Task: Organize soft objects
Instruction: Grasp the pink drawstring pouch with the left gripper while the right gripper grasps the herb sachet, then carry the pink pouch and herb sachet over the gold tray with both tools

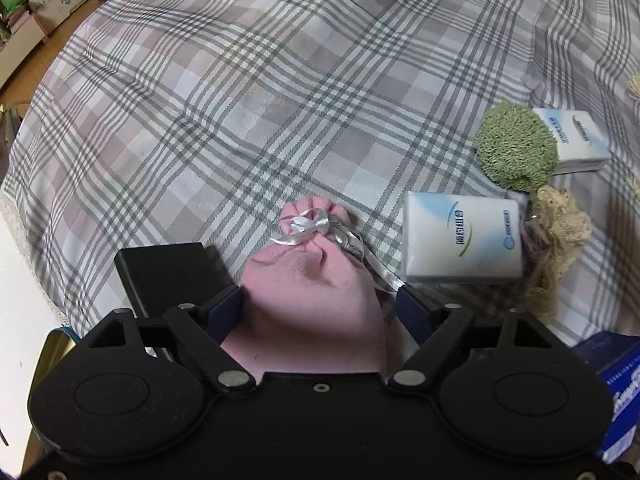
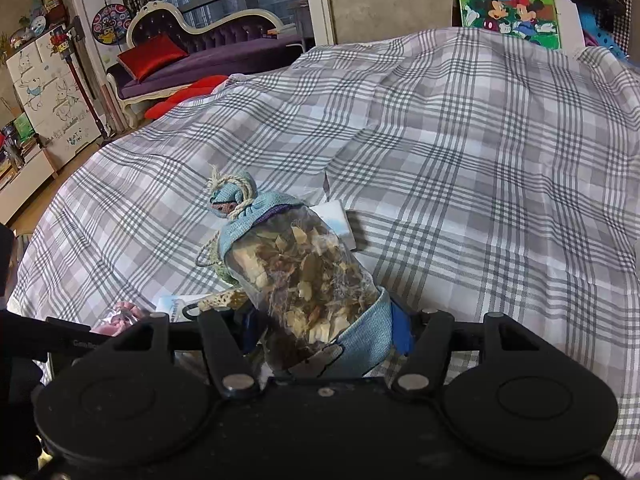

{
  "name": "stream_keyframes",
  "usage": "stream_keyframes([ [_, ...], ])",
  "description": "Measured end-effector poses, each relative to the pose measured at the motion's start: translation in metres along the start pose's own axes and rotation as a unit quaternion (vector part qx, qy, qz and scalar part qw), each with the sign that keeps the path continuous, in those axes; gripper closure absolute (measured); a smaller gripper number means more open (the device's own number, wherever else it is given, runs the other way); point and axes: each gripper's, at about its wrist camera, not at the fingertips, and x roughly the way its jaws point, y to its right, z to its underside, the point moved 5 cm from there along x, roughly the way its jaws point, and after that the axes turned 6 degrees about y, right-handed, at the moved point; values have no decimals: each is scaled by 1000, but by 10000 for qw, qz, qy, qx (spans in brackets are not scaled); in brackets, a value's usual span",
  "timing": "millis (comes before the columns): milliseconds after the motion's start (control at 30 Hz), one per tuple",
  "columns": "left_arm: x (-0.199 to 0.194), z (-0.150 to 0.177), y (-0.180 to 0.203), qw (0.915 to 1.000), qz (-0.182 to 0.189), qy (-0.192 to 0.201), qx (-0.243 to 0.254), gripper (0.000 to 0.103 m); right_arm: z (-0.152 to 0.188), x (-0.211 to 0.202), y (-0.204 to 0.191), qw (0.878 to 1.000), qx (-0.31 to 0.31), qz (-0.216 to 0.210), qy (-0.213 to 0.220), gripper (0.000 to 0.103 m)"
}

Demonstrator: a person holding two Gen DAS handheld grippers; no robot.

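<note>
Pink pouch between the parted left hand-held gripper fingers.

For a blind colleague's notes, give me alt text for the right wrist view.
The right tool grips a blue sachet of dried leaves with a clear window and a twine-tied neck, above a plaid bedspread. A purple chaise stands behind.

Two tissue packs lay on the checked bedspread. There was one pink pouch, one green puff and one blue sachet.
</note>
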Motion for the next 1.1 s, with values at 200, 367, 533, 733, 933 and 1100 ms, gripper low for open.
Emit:
stream_keyframes([
  [200,17,0,0,9998,-109,-135,24,19,6,13,1,9999,68,1,-150,42],
  [367,28,-1,-2,9996,40,-280,-51,20,9,18,-2,9998,21,13,-186,42],
  [533,19,-4,-2,9998,104,-169,-41,41,6,19,-1,9998,48,55,-179,42],
  [733,-1,-2,3,9994,315,-37,-149,41,-4,2,-3,10000,28,82,-32,42],
  [933,-56,-3,0,9980,482,375,-155,41,-18,-38,-12,9997,27,-61,253,42],
  [1100,-108,3,-22,9956,515,729,-296,41,-20,-79,-34,9986,-105,-369,375,42],
])
